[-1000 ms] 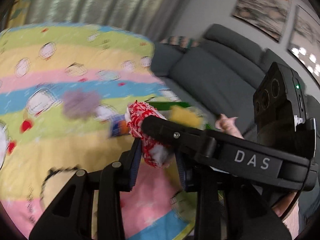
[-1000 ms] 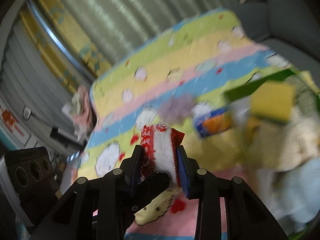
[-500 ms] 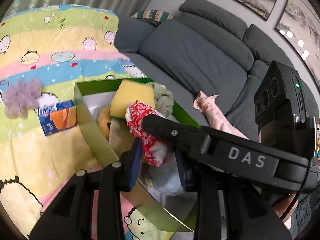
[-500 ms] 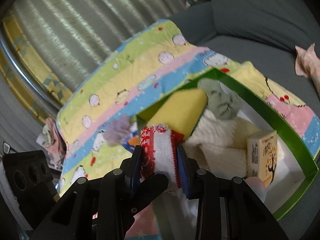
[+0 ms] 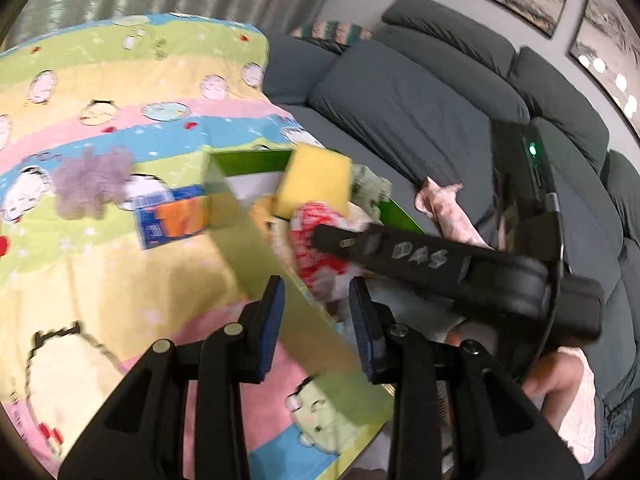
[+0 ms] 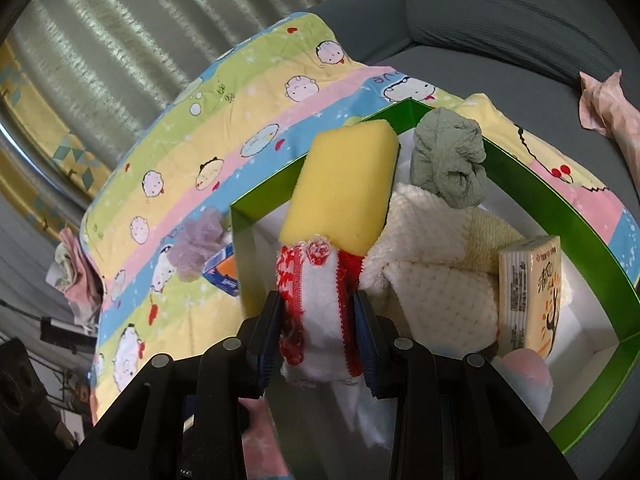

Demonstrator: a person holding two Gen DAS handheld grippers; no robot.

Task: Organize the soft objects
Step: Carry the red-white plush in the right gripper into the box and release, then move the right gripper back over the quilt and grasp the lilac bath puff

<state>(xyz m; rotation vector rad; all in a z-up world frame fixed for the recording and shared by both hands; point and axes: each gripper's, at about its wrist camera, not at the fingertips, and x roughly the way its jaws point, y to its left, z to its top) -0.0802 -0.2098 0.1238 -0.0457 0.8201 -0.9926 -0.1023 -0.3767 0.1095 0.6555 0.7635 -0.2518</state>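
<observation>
Gripping a red-and-white cloth (image 6: 316, 308) between its pads, the right tool (image 6: 319, 332) holds it over the green box (image 6: 532, 184), just in front of the yellow sponge (image 6: 340, 184). The left tool (image 5: 316, 320) stands open over the box's near wall, holding nothing.

Red-and-white cloth (image 6: 316, 312) bunched upright, over green box (image 6: 532, 176) of yellow sponge (image 6: 340, 196), towels (image 6: 432, 264)

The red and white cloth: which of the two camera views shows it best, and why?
The right wrist view: the red and white cloth is sharp, clamped in the right gripper. The left wrist view shows it blurred, partly hidden behind that gripper's finger.
</observation>
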